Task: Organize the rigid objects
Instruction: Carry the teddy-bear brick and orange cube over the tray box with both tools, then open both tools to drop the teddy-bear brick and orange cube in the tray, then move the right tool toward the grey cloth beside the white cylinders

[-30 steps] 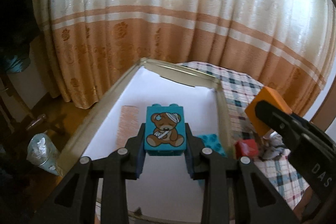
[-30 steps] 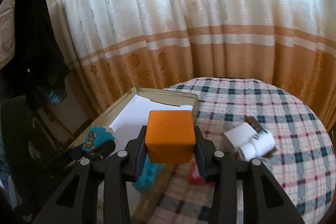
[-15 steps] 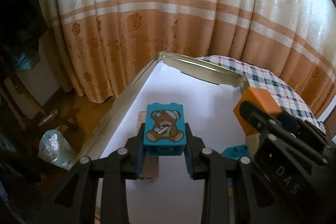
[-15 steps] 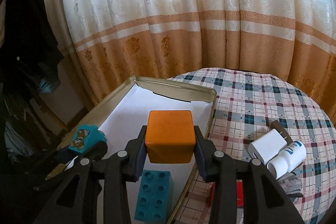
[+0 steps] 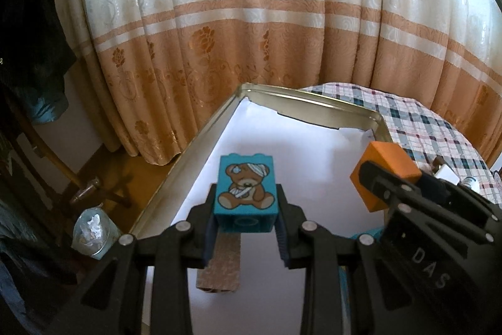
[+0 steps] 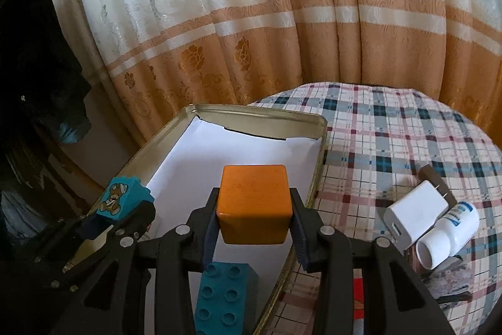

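While over the tray [image 5: 200, 143], both clamped claws now lower.

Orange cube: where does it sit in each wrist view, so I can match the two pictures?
Left wrist: orange cube at right of centre, held over the tray's right side.
Right wrist: orange cube at centre, between the right gripper's jaws.
Shared landmark: the metal tray's far rim.

The right gripper [image 6: 254, 225] with the orange cube [image 6: 253, 203] has moved from above the checked tablecloth [image 6: 392, 140] to above the metal tray [image 6: 273, 120], nearer the left gripper [image 6: 125, 218]
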